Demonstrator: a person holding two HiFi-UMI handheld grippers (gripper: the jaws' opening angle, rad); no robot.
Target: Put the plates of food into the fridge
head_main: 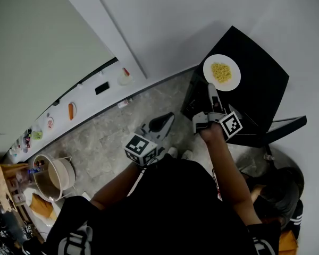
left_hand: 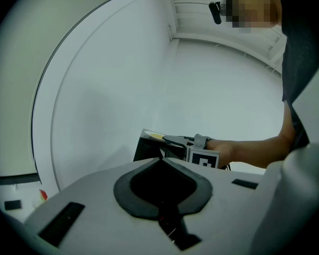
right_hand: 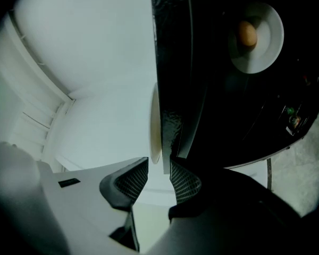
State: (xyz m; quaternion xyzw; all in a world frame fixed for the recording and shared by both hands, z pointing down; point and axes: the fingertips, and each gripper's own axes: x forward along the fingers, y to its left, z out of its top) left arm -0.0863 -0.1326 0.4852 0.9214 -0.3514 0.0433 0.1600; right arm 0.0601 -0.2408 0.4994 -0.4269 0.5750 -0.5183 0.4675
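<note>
Two tools are out in front of the person. The right arm point(head_main: 229, 166) is stretched forward. The right tool point(head_main: 211, 89) reaches to the near edge of a white plate point(head_main: 210, 67). In the right gripper view the jaws of the right tool point(right_hand: 159, 171) stand apart, with the thin rim of the plate point(right_hand: 155, 122) between them. The pads do not squeeze it.

The white plate lies flat, face up, on a black top point(head_main: 258, 86), near the corner closest to the person. It holds a small heap of yellow food point(head_main: 221, 72). The plate is round, so it has no long side.

Past the edge of the black top, the right gripper view shows a dark space point(right_hand: 223, 105). In it is a second white plate point(right_hand: 271, 39) with one round orange-brown piece of food point(right_hand: 248, 34). This may be the inside of the fridge, but it is too dark to be sure.

The left arm point(head_main: 114, 187) is bent. The left tool point(head_main: 167, 120) hangs low by the body over the grey stone floor point(head_main: 101, 142) and points toward the black top. The left gripper view shows the left tool point(left_hand: 160, 159) with its jaws pressed together and nothing between them.
</note>
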